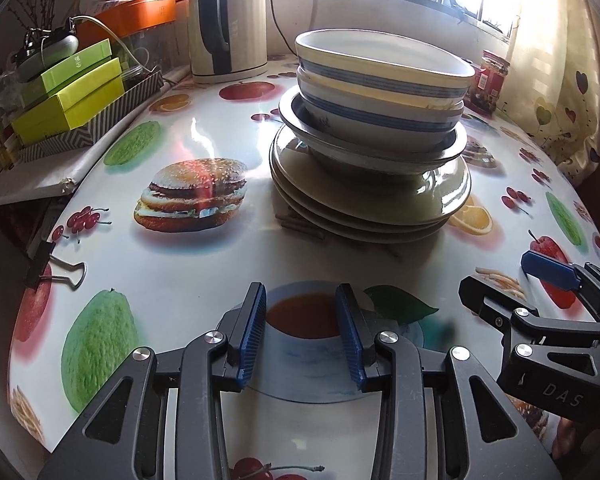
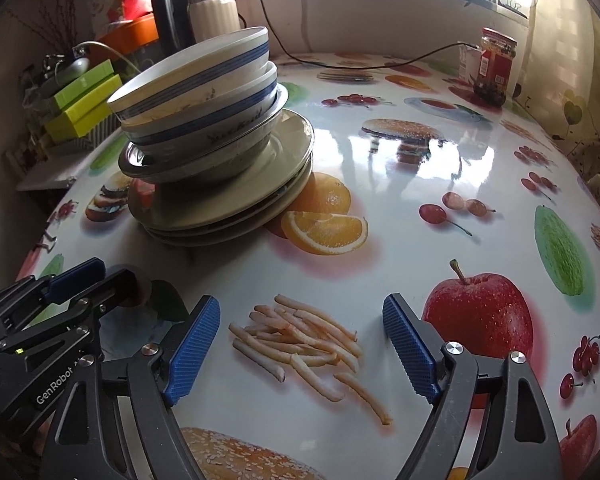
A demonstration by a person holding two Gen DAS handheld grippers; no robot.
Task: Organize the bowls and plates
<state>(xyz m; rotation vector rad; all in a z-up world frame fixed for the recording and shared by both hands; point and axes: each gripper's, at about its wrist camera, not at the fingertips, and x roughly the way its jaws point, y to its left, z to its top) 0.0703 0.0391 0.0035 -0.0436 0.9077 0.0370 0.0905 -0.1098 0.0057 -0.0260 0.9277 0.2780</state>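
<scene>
One pile of dishes stands on the table with the fruit-print cloth. At the bottom lie several beige plates. On them sits a wide shallow bowl. Two white bowls with blue stripes top it, the uppermost bowl tilted. My left gripper hovers over the cloth in front of the pile, its jaws partly apart with nothing between them. My right gripper is open wide over the printed fries, to the right of the pile, holding nothing. Each gripper shows at the edge of the other's view.
A cream kettle stands at the back by the window. Green boxes and an orange box are stacked at the left. A red-labelled jar stands at the back right, with a black cable running to it. A binder clip grips the cloth's left edge.
</scene>
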